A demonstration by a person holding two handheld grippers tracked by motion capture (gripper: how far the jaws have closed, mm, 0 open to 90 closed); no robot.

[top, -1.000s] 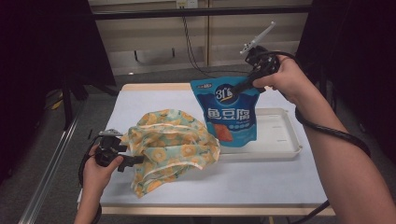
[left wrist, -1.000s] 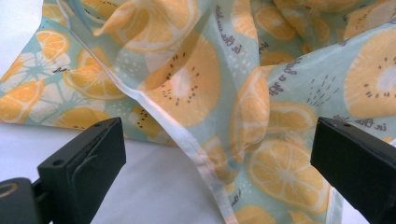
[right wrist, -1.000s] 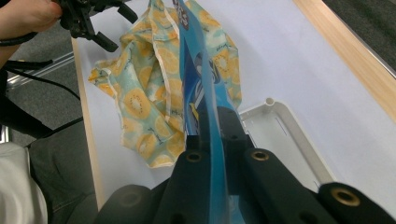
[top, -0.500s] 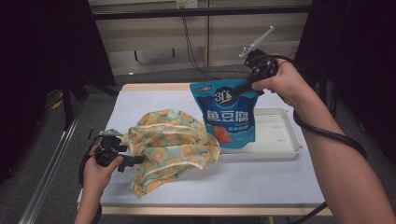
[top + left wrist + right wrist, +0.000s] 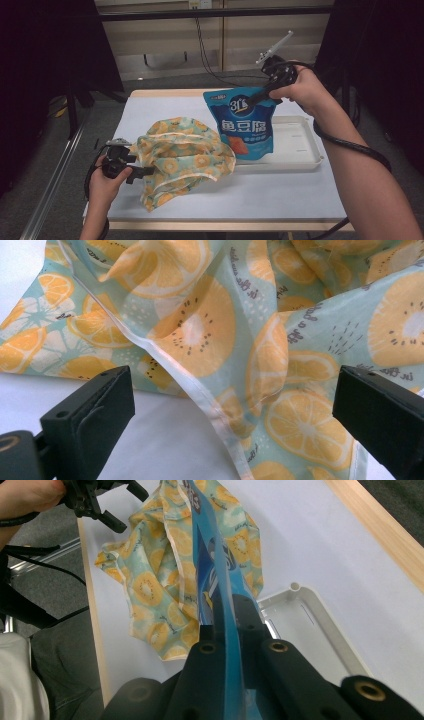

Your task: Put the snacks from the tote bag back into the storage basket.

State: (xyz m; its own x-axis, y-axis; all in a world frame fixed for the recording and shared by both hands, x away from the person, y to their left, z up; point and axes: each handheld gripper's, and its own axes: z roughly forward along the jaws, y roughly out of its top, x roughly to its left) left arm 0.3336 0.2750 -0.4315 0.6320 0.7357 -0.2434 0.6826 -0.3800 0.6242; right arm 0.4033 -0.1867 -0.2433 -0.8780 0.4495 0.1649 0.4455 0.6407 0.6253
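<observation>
A blue snack pouch (image 5: 246, 125) with white lettering hangs upright over the left end of a white tray (image 5: 300, 150). My right gripper (image 5: 253, 98) is shut on the pouch's top edge; the right gripper view shows the pouch (image 5: 220, 600) edge-on between the jaws. A crumpled fabric bag (image 5: 182, 155) printed with orange slices lies on the white table cover. My left gripper (image 5: 145, 167) is open at the bag's left edge. In the left gripper view the white-hemmed bag (image 5: 240, 340) lies between and beyond the spread jaws.
The table's white cover (image 5: 280, 195) stretches in front of the tray and bag. A wooden table edge (image 5: 165, 93) runs along the back. A metal rail (image 5: 50, 190) stands left of the table. Cables (image 5: 350, 145) trail from both grippers.
My right gripper has lifted the blue pouch slightly and moved it a little left. The left gripper and the bag have stayed put.
</observation>
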